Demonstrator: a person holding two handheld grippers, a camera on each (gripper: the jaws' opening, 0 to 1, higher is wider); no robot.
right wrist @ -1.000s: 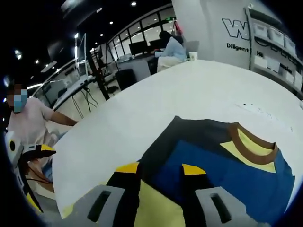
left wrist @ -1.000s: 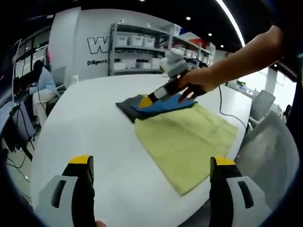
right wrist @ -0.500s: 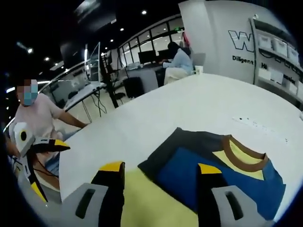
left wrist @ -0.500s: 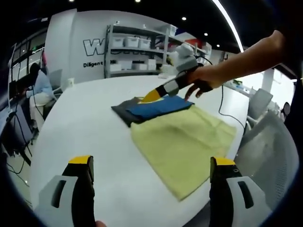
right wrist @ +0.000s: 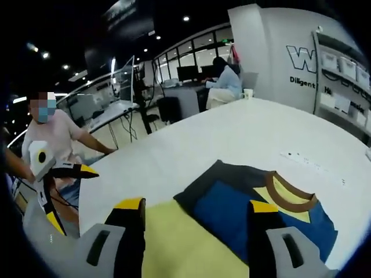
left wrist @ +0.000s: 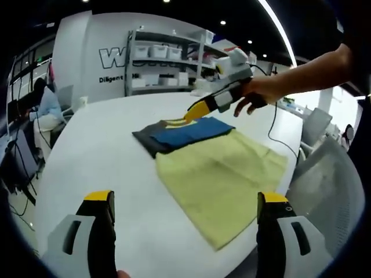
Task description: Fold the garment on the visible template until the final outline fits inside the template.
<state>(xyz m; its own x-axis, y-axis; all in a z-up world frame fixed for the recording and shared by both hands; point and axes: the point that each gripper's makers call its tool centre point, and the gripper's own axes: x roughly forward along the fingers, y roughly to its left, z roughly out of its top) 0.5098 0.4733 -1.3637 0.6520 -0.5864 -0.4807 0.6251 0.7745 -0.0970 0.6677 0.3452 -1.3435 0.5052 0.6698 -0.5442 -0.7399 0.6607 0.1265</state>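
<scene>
A folded garment in blue, dark grey and yellow lies on the white table, at the far edge of a yellow-green template cloth. My left gripper hovers open over the table's near side, well short of the cloth. A hand holds my right gripper just above the garment's far edge. In the right gripper view my right gripper stands open above the garment and the template cloth, holding nothing. The garment's brown collar faces up. My left gripper hangs at the left, off the table.
Shelves with white boxes line the back wall. A grey chair stands by the table's right edge, and a black cable trails across it there. A seated person works at a desk to the left.
My right gripper has opened wider, let go of the garment and lifted back from it. The left gripper has stayed open in place.
</scene>
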